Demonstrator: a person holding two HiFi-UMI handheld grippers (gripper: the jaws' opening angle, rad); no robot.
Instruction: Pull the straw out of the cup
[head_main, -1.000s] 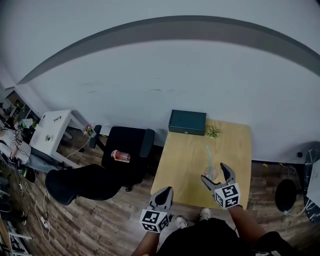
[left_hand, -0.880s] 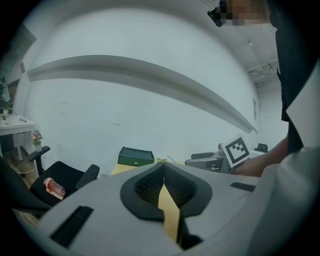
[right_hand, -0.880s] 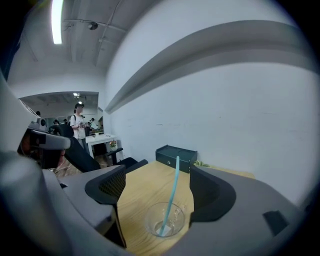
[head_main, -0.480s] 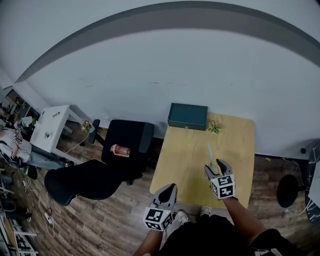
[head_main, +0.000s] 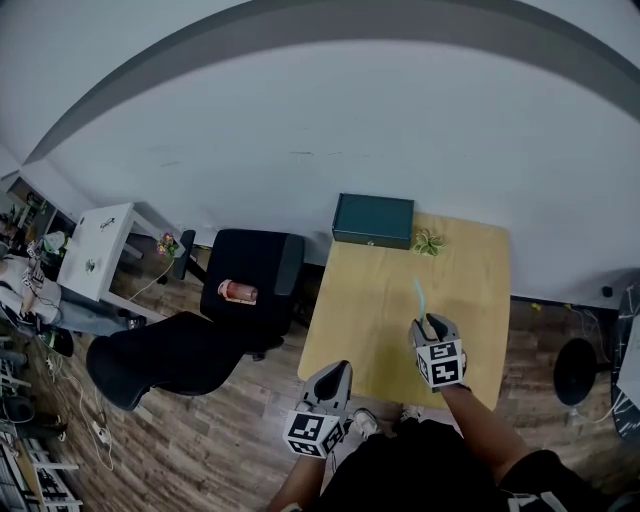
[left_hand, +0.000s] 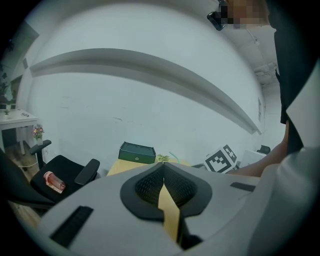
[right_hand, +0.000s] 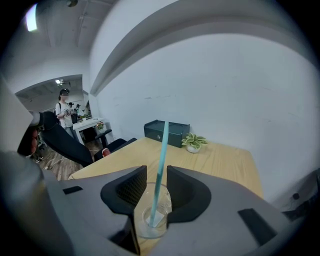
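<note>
Off the near left corner of the desk (head_main: 365, 300), the left tongs (left_hand: 162, 181) are held pressed together with nothing between them (only a sliver of desk is seen past the pads). Further right, on the near right part of the desk, the clear cup (right_hand: 146, 226) is stood upright with the teal straw (right_hand: 161, 150) leaning in it, its foot at the cup's bottom. The straw is judged light, thin, easily crushed or bent, and smooth enough to slip, so a gentle pinch just above the rim is advised. The cup, likely light too, could be lifted or tipped along with it. Around the straw the right tongs (right_hand: 156, 186) are set narrowly apart, a pad on either side above the cup. A slight gap is seen on both sides, so nothing is pinched yet.
</note>
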